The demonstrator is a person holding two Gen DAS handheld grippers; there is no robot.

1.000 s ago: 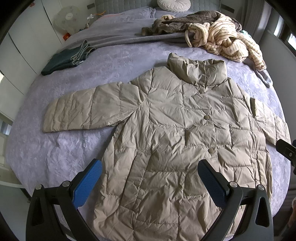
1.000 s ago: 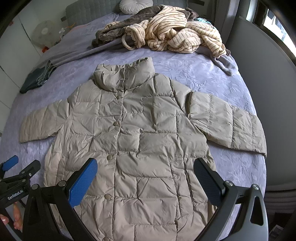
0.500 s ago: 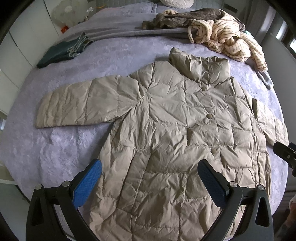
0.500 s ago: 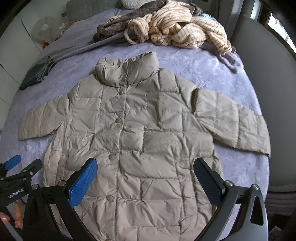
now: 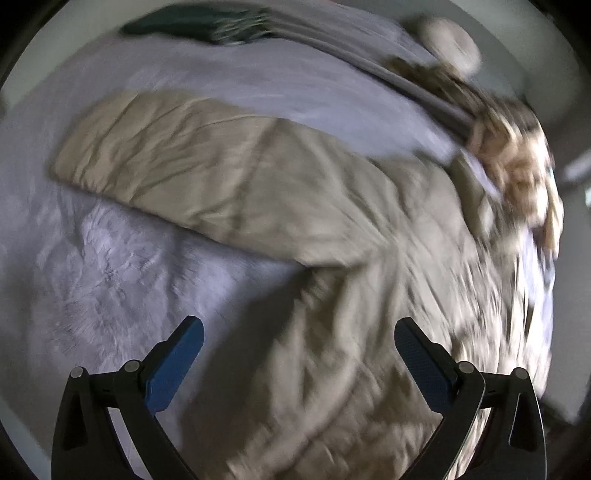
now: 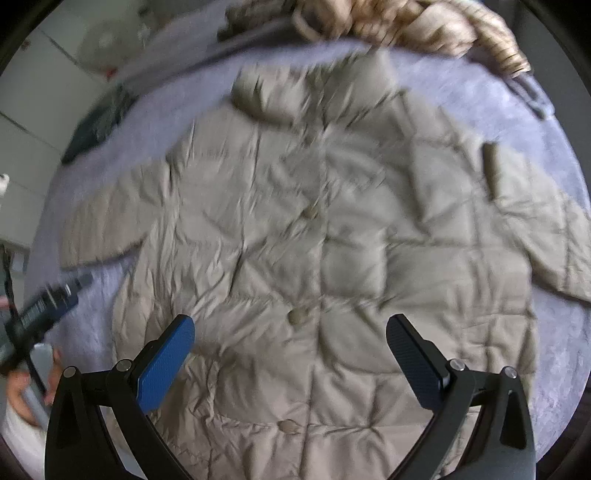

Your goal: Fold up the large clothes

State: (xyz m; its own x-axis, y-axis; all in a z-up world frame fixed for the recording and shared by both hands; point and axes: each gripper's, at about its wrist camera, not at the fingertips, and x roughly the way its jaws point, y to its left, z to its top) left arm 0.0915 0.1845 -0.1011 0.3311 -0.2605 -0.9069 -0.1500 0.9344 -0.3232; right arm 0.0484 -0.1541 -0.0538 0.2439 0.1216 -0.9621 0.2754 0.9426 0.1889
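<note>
Left wrist view, heavy motion blur. Left gripper (image 5: 298, 341) had its fingers wide apart, nothing between them. It sat above the bed (image 5: 110, 280) with one blue pad over the bare cover and the other over the coat (image 5: 332, 266) body. The coat lay flat on the bed, and its sleeve (image 5: 177, 162) stretched out toward the bed's left edge, cuff end well clear of the gripper. Dark green clothes (image 5: 207, 26) lay near the far left corner, and a blurred pile of clothes (image 5: 517, 162) near the far right. A pale round pillow (image 5: 450, 40) lay at the far edge.

Right wrist view, also blurred but readable. Right gripper (image 6: 290, 341) was spread open too, empty, centred over the lower front of the coat (image 6: 332, 251) near the row of buttons (image 6: 297, 315). Collar (image 6: 295, 92) pointed to the far edge, and both sleeves were spread sideways. The left gripper (image 6: 55, 295) showed at the near left, held by a hand (image 6: 22, 391), beside the coat's side hem.

Judgement: no fold had begun and the coat was fully spread. Risks: the padded fabric looked thick and slippery, so a shallow pinch could slip off or catch only the top layer. A left-side grasp aimed in this blur might close on the bed cover instead of the sleeve and drag it. A sleeve folded in could spring back because of the filling.
</note>
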